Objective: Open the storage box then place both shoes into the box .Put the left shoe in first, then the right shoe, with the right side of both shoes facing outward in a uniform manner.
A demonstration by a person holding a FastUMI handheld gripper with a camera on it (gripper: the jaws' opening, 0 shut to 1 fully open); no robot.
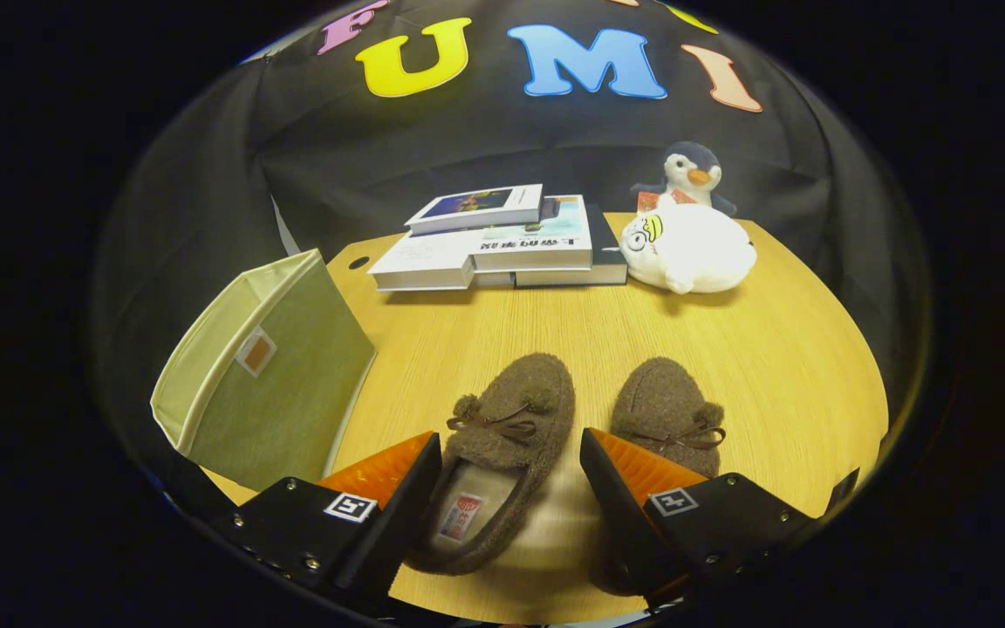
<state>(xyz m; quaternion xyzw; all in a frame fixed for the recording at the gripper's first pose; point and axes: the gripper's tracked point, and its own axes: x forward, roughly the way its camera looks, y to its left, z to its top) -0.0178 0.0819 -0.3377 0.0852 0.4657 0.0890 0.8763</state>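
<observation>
The gripper (511,488) hangs low over the wooden tabletop (782,366) with its fingers (389,497) spread wide apart and gripping nothing. Two brown fuzzy slippers lie side by side on the wood, toes pointing away from the fingers. The left slipper (502,453) sits in the gap between the two fingers, closer to the left one; its heel and open mouth lie between the tips, and its toe and little bow reach out just ahead of them. Neither finger looks to be pressing on it, though the left one comes very near its side. The right slipper (668,414) lies just beyond the right finger, which covers its heel end, so only the toe and bow are plain to see.

Off to the left of the left finger, at the tabletop's edge, stands the storage box (267,375), a pale green fabric bin tipped so that its open mouth faces left and away from the slippers.

Well beyond the fingers, toward the far side of the tabletop, lies a stack of books (502,240). To the right of the books rests a white plush toy (686,249), with a penguin plush (690,174) sitting just behind it against the booth's dark cloth wall.
</observation>
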